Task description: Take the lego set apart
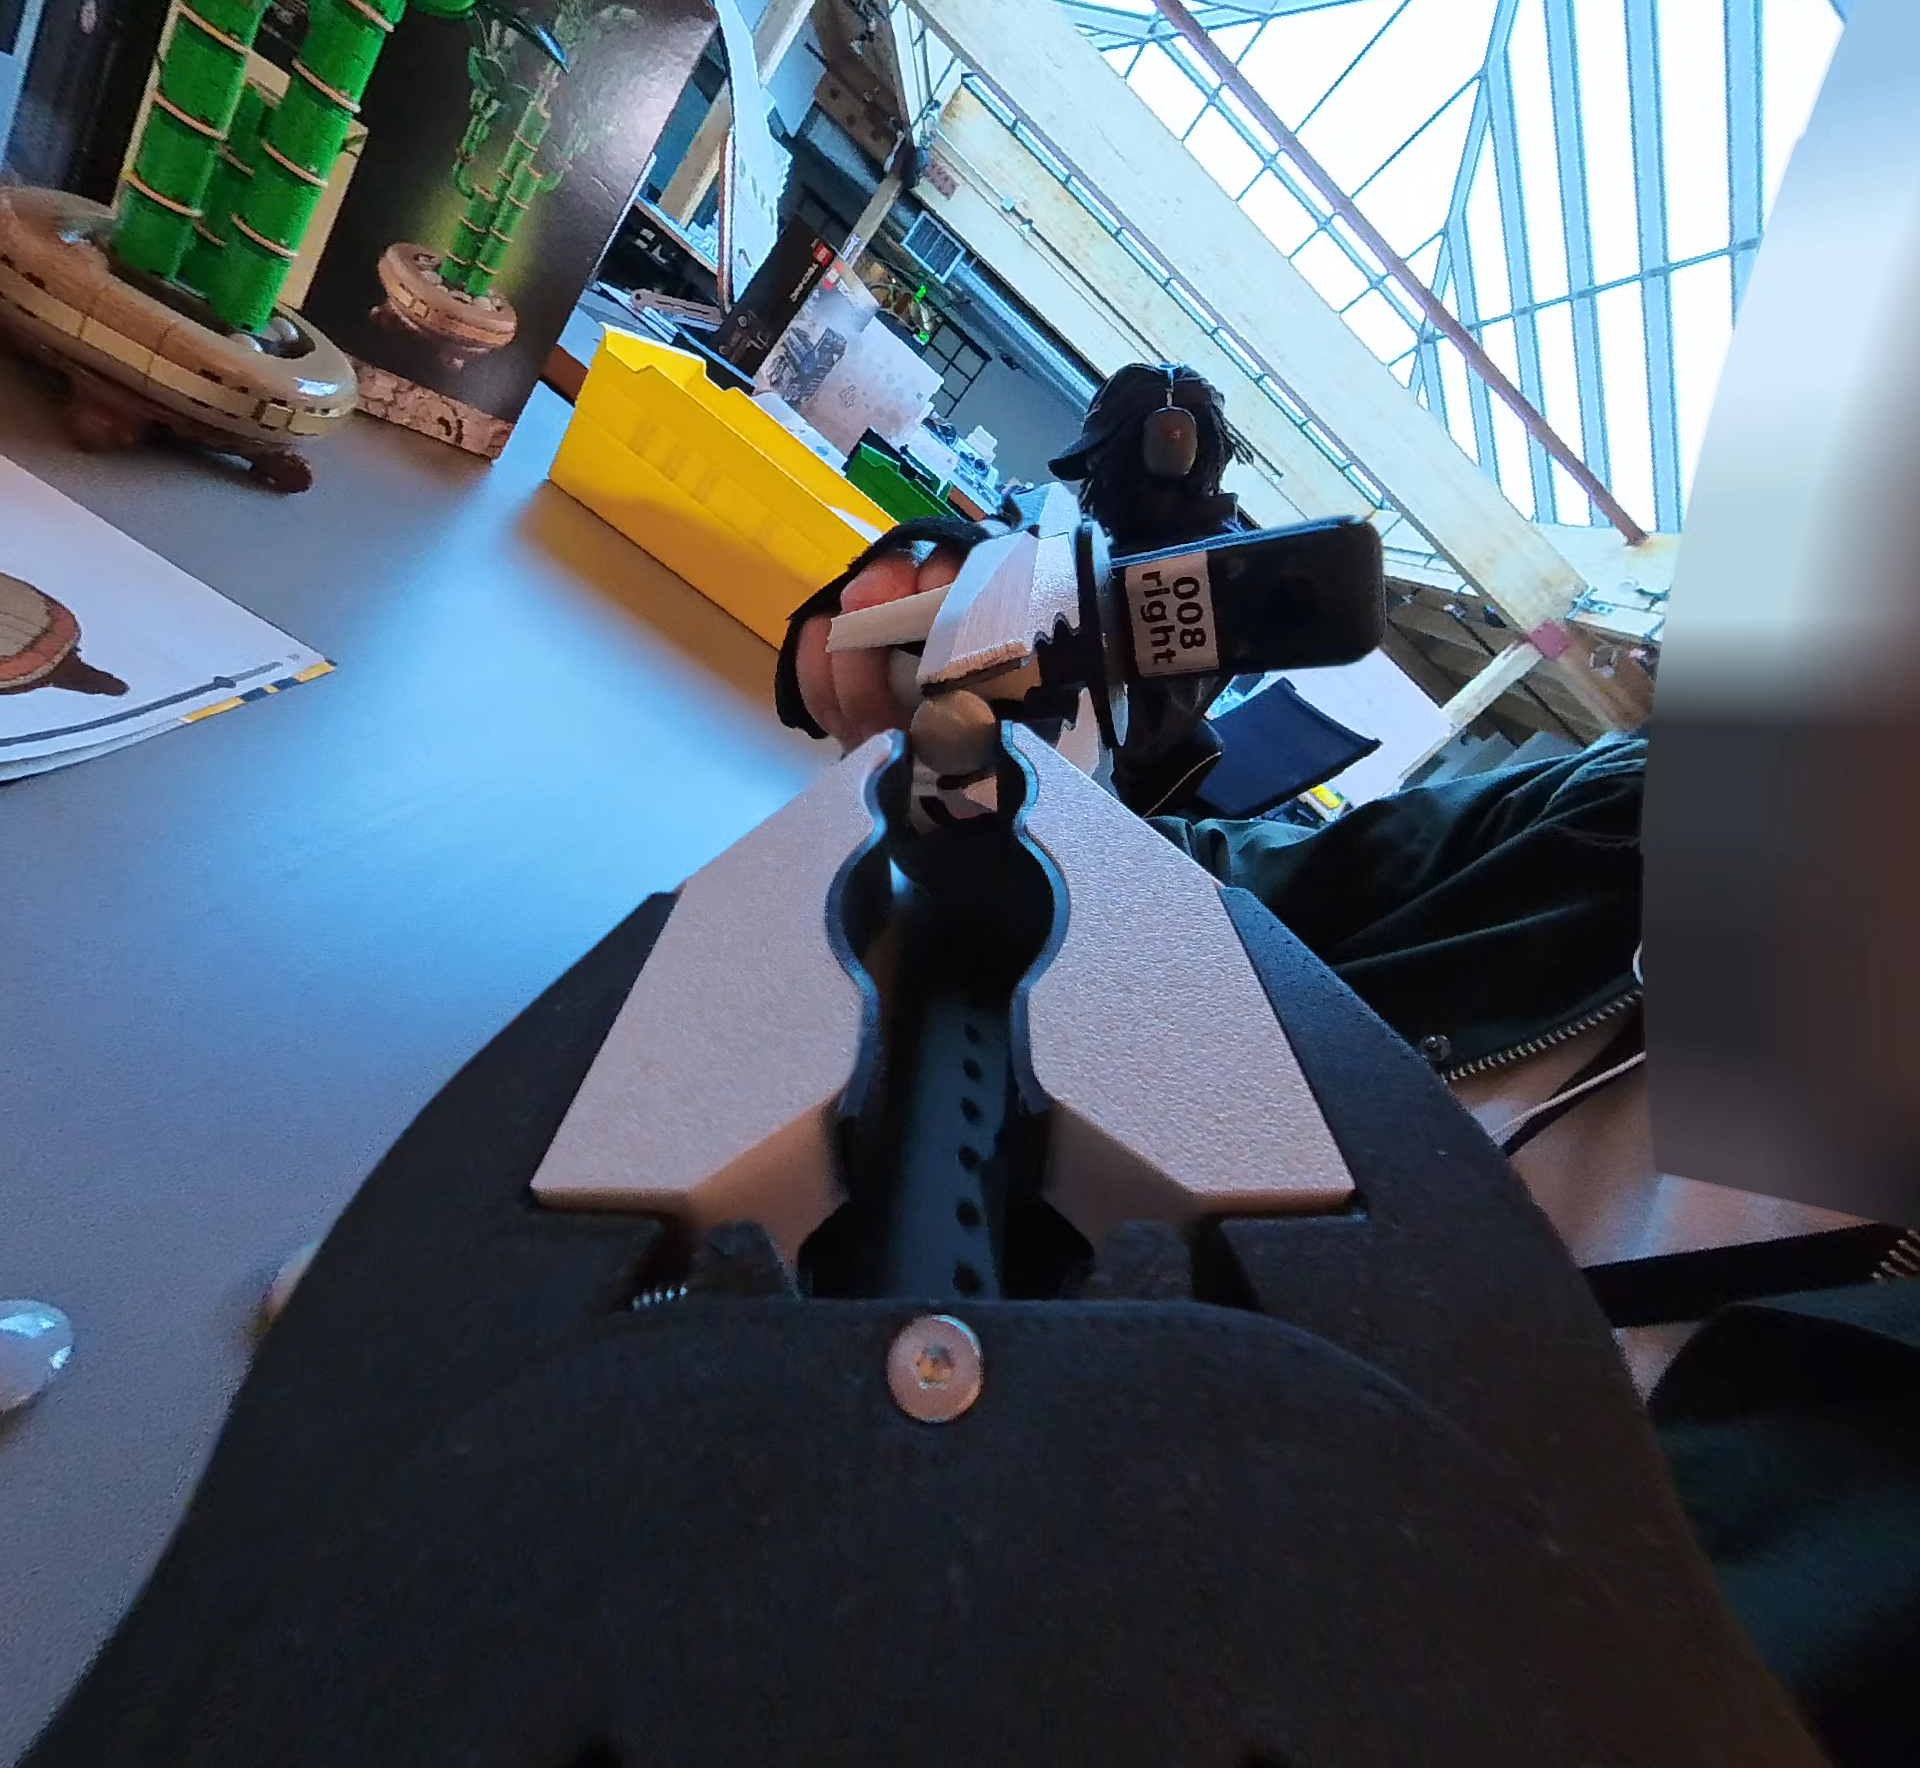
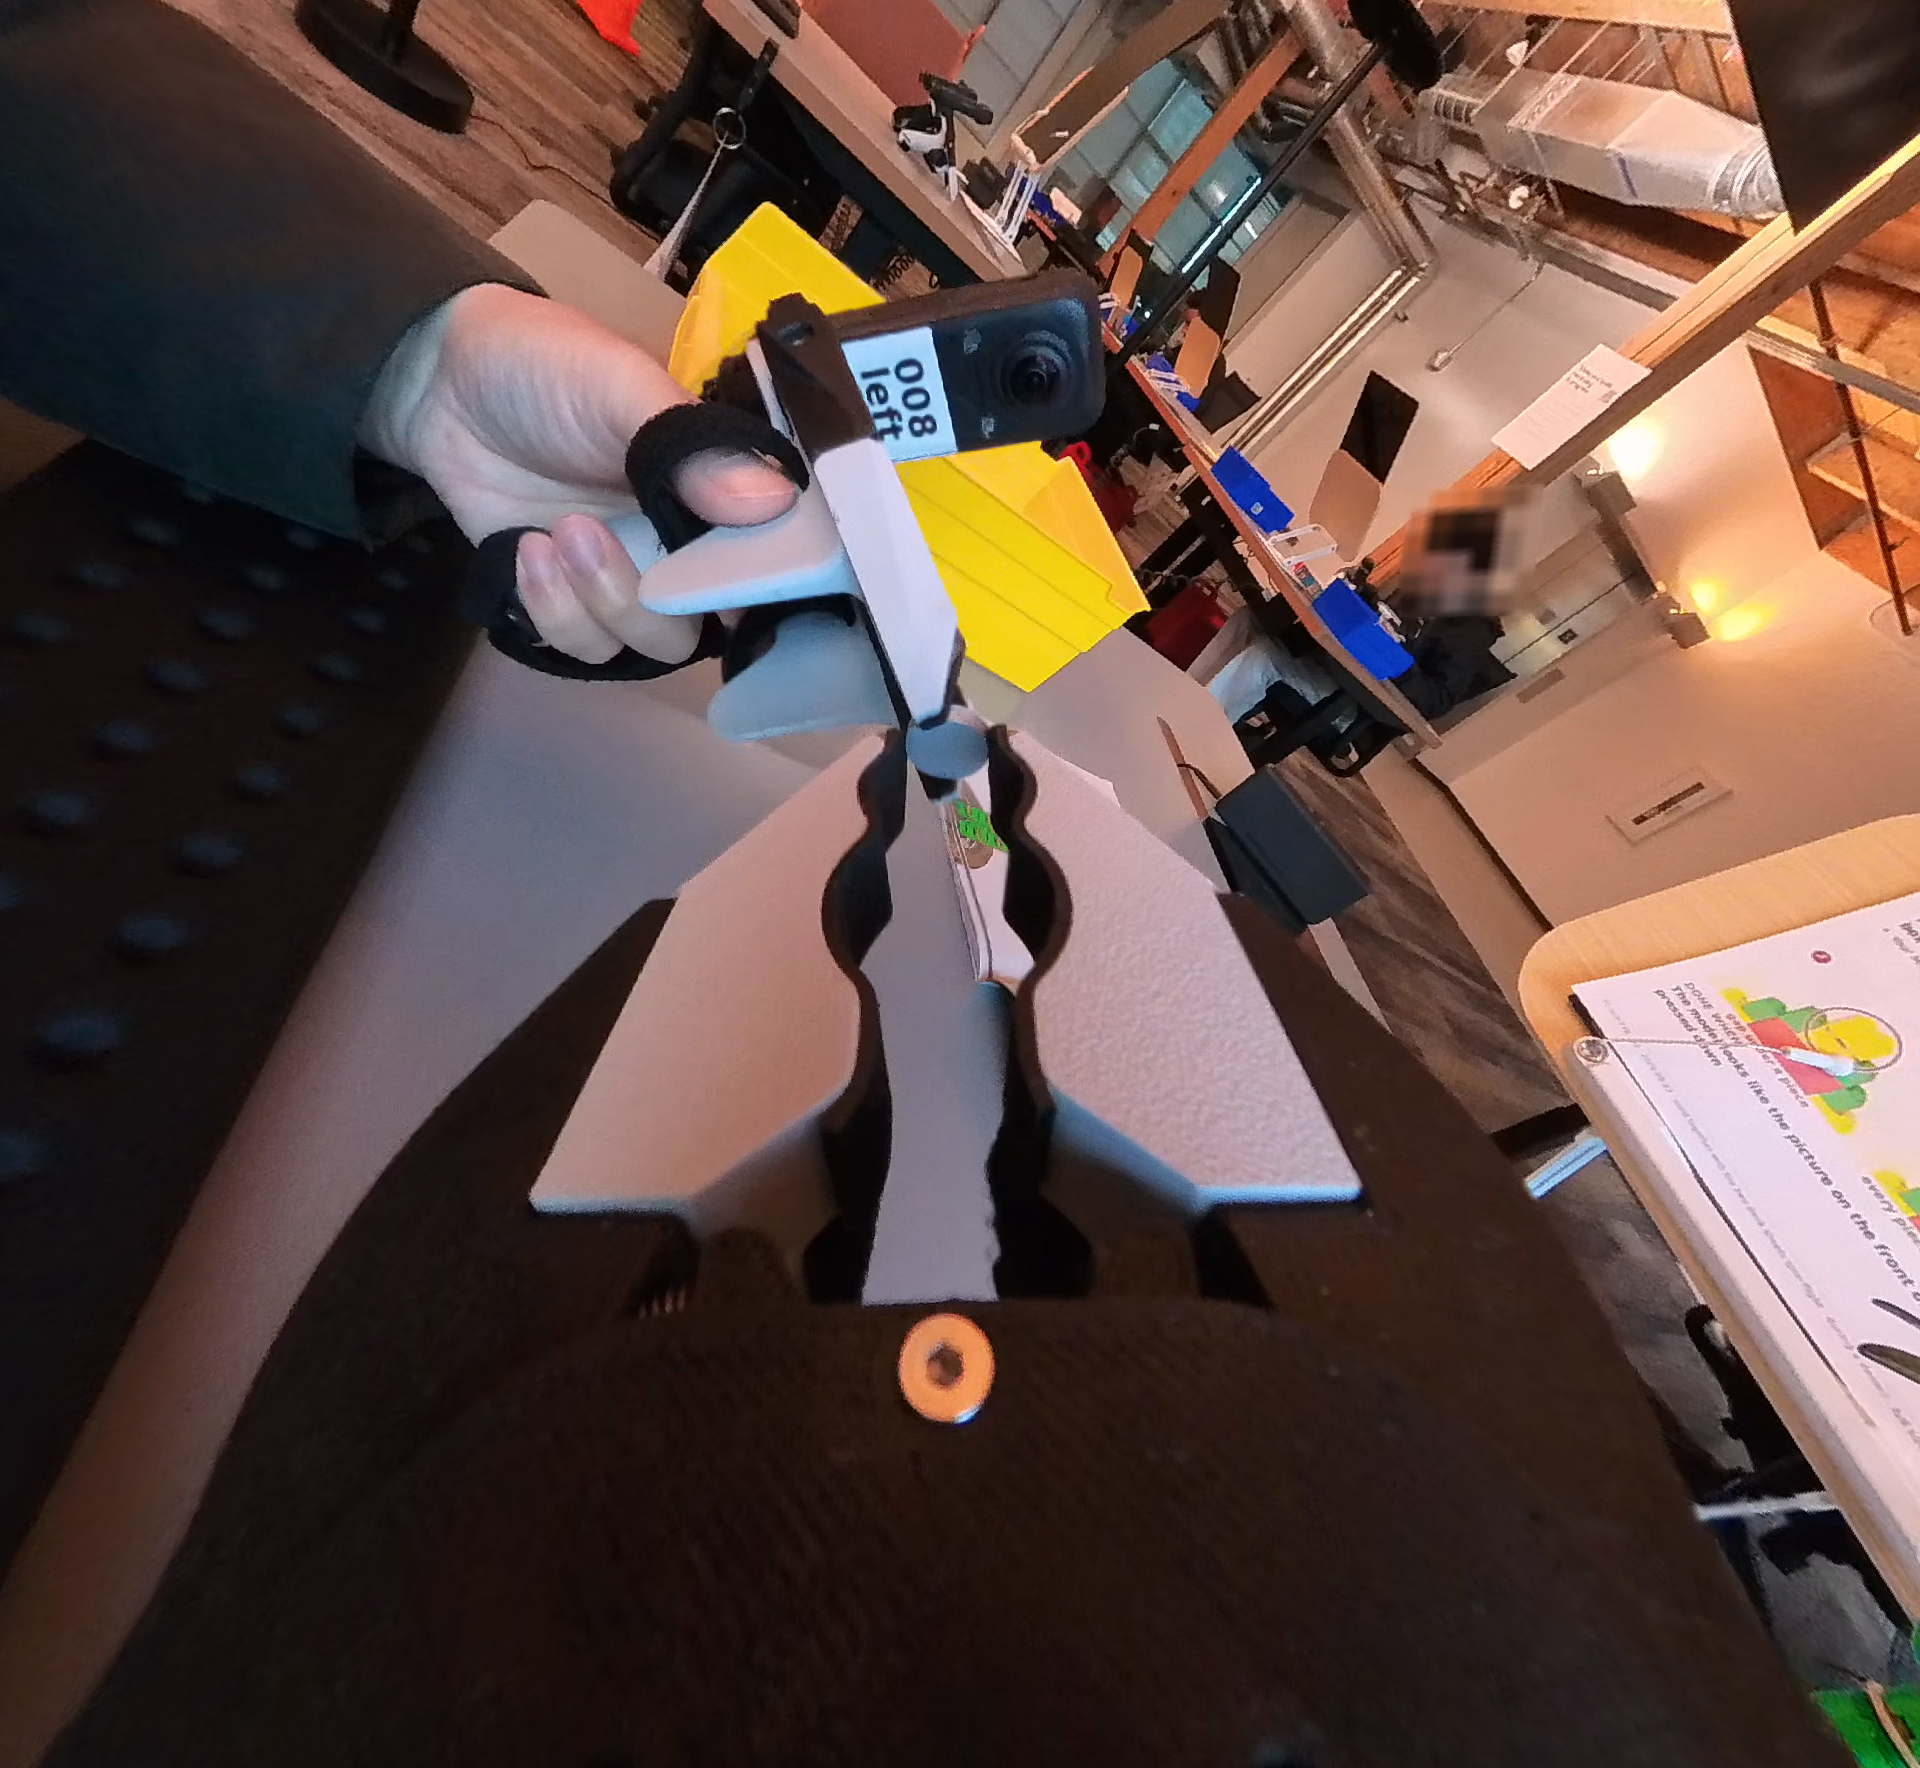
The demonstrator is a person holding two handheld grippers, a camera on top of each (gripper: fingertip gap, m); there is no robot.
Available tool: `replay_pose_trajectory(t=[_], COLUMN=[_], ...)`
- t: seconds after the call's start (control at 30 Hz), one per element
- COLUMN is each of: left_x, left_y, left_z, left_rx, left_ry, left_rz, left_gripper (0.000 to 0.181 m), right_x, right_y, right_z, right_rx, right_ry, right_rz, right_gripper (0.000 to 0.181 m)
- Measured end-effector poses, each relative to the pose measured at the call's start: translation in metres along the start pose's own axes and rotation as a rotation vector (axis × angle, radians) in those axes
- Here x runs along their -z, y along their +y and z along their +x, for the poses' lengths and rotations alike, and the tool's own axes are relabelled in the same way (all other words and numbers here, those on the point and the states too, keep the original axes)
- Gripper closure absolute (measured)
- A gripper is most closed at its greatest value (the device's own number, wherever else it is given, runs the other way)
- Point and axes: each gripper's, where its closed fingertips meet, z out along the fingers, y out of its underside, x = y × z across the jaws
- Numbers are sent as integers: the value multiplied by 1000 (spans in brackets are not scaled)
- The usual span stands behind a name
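The lego set is a green bamboo model (image 1: 223, 149) on a round tan base (image 1: 177, 347), standing at the far left of the grey table (image 1: 416, 835). My left gripper (image 1: 953, 752) and my right gripper (image 2: 943, 752) meet tip to tip above the table's edge. Both are shut on one small grey rounded lego piece (image 1: 951, 723), which also shows in the right wrist view (image 2: 945, 750). A hand holds each gripper's handle. Whether the piece is one part or two joined parts is hidden by the fingertips.
The set's dark box (image 1: 488, 160) stands behind the model. An instruction booklet (image 1: 125, 669) lies at the left. A yellow bin (image 1: 707, 482) sits on the table beyond the grippers. A small clear piece (image 1: 31, 1344) lies near the front. A second table with a printed sheet (image 2: 1766, 1095) is at the right. My left and right fingertips are right by each other. Both grippers' tips are roughly 30 cm from the green bamboo model (image 1: 223, 149).
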Motion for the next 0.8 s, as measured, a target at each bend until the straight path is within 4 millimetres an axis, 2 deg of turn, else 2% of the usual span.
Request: replay_pose_trajectory(t=[0.33, 0.8], left_x=[0, 6], left_y=[-2, 9], left_z=[-5, -9], left_rx=[18, 99], left_ry=[-25, -50], left_rz=[36, 35], left_gripper=[169, 170], right_x=[-2, 0], right_y=[3, 10], right_z=[3, -8], right_rx=[9, 14], right_ry=[19, -57], right_rz=[-29, -70], right_gripper=[166, 166])
